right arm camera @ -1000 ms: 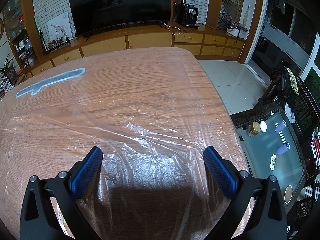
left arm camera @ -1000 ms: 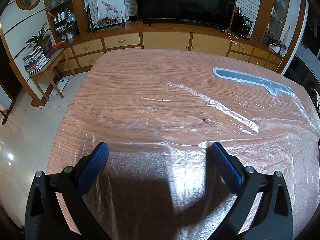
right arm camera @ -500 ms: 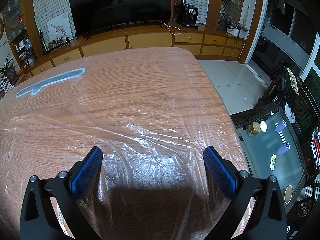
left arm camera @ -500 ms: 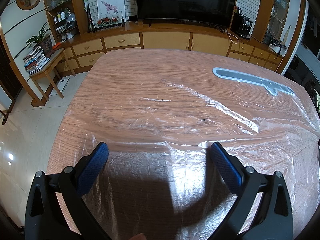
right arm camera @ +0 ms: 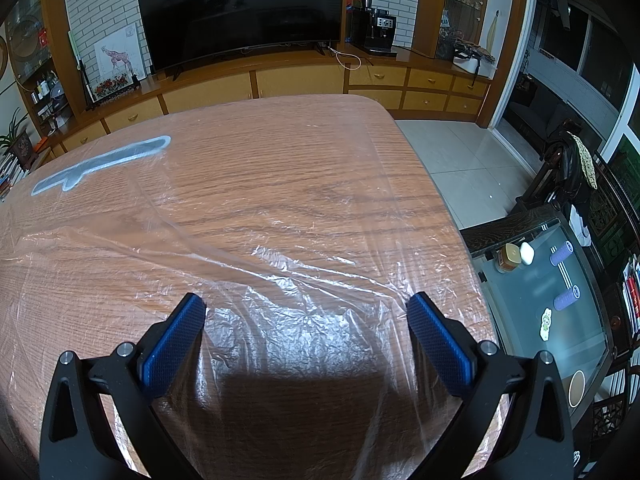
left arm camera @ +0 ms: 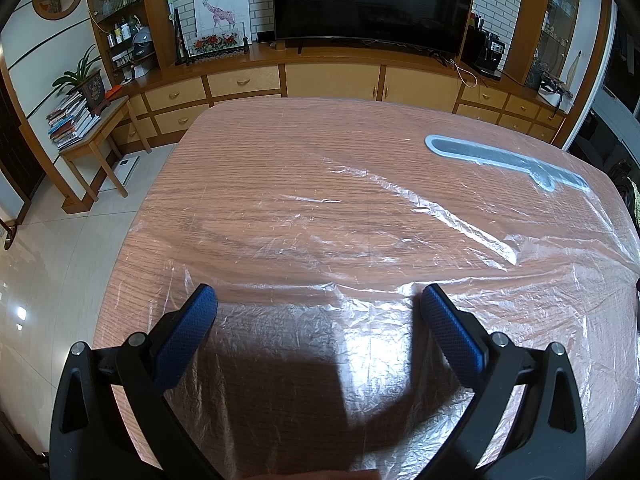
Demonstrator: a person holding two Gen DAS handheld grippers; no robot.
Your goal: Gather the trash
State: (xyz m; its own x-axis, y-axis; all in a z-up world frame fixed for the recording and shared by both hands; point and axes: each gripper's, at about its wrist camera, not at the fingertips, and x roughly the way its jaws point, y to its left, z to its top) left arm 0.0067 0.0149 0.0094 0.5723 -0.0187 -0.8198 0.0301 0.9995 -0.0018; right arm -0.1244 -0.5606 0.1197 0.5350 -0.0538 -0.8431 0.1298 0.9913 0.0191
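Nearest, both grippers hover over the near edge of a wood-grain tabletop (left arm camera: 280,168), each with its blue-padded jaws spread wide apart and holding nothing. The left gripper (left arm camera: 318,306) sits toward the near left corner; the right gripper (right arm camera: 306,314) sits toward the near right corner. Neither touches anything, as far as the views show.

Directly beneath and ahead of both lies a thin clear plastic sheet (left arm camera: 360,240), crumpled and glossy, spread flat across most of the tabletop. Its wrinkles are thickest at the near edge, between and just ahead of each pair of jaws. One raised fold runs diagonally from the middle toward the right edge. On the right it reaches the edge; whether it drapes over cannot be told. This sheet looks like the only trash here, so it is probably what must be collected. It lies straight ahead of both grippers, equally close to each, with no single long axis.

Farther off, toward the far edge, a long grey-blue knife-shaped mark (left arm camera: 504,160) shows on or under the plastic, its length running slantwise across the tabletop.

Beyond the tabletop stand wooden cabinets (left arm camera: 332,80) and a dark television (left arm camera: 372,0).
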